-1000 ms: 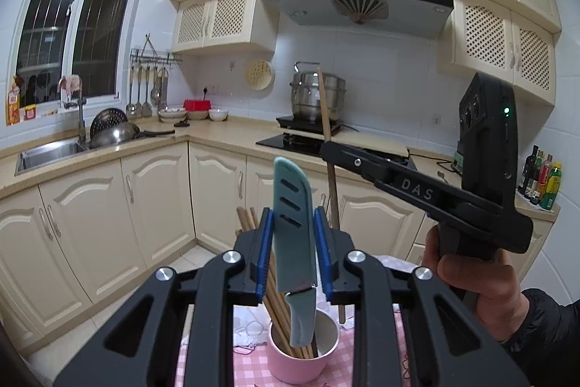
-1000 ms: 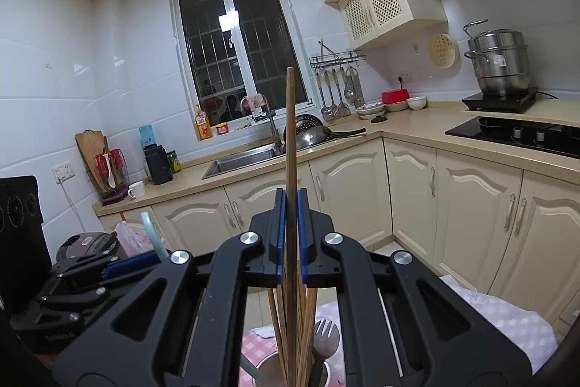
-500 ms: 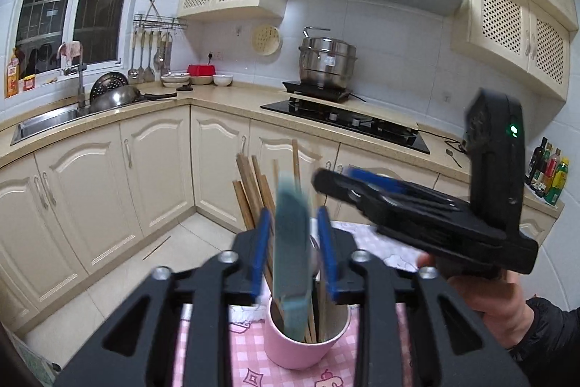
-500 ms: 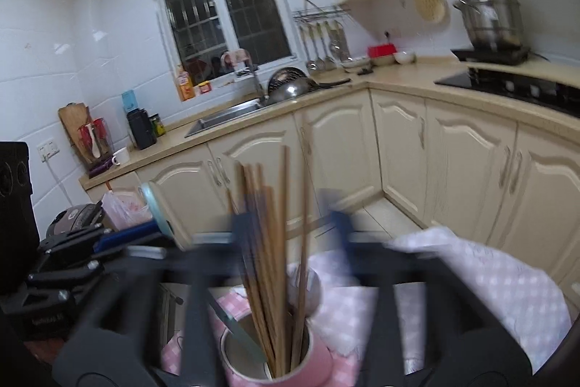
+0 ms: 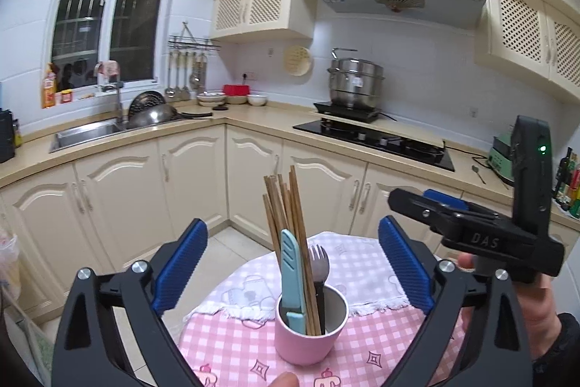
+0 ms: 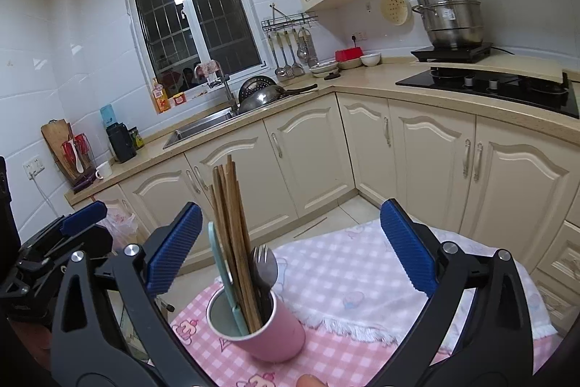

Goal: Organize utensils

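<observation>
Utensils are standing together in the pink cup [image 5: 308,336] on the checked cloth [image 5: 362,343] that is covering the bench: a bundle of wooden chopsticks [image 5: 286,205], a pale blue knife [image 5: 291,274] leaning at the near rim, and a grey fork [image 5: 319,260] tucked behind them. Both grippers are hanging just short of the cup with nothing between their blue pads; the left gripper [image 5: 291,272] is standing wide, its jaws having just been opening, and the right gripper [image 6: 290,249] is likewise spread wide after just opening. In the left wrist view the right gripper is showing to the side in the person's hand [image 5: 536,311]. Judging by how things are lying, the sorting is looking nearly done, and the main risk is now sitting in the pull-back. The chopsticks are rising tall above a small cup, so the load is looking top-heavy; a pad clipping the sticks or the rim on the way out could be tipping the whole cup over. The cloth is looking loose and rumpled, so a nudge could also be sliding the cup toward the bench edge
</observation>
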A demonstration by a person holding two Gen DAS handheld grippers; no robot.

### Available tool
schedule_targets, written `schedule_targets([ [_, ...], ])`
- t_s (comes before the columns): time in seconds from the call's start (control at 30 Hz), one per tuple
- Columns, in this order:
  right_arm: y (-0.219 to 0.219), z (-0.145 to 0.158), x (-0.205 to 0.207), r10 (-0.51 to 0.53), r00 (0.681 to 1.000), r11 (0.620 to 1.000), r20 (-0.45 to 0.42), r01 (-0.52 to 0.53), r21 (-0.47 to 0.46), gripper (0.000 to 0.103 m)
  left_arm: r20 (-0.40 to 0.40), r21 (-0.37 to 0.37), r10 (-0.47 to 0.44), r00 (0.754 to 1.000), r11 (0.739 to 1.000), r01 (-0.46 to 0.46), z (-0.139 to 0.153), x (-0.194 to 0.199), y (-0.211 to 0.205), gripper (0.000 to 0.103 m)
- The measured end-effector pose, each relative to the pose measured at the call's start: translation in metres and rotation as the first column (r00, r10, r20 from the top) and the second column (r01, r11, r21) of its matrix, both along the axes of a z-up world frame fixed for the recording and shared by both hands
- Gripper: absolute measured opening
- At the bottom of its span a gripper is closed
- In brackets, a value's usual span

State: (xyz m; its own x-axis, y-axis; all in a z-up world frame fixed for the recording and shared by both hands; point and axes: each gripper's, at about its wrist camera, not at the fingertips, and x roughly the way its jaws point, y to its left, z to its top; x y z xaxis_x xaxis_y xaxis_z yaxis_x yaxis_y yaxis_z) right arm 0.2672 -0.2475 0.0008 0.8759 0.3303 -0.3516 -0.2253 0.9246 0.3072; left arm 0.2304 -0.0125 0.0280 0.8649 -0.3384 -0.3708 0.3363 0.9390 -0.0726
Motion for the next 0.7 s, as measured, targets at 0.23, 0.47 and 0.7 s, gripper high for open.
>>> schedule_targets([
  [0.23, 0.006, 0.005, -0.035, -0.010, 1.000, 0.998, -0.029, 0.009, -0.058, 0.097, 0.030, 0.022, 0.078, 0.996, 0.997, -0.079, 0.003, -0.042, -0.003, 0.094],
  [0.47, 0.008, 0.000, -0.080, -0.024, 0.999, 0.996, -0.035, 0.021, -0.084, 0.097, 0.040, 0.059, 0.148, 0.988, 0.987, -0.150, 0.001, -0.082, -0.012, 0.094],
  [0.7, 0.012, 0.003, -0.127, -0.039, 0.999, 0.991, -0.005, 0.038, -0.131, 0.097, 0.028, 0.057, 0.194, 0.981, 0.979, -0.196, 0.002, -0.116, -0.010, 0.094],
])
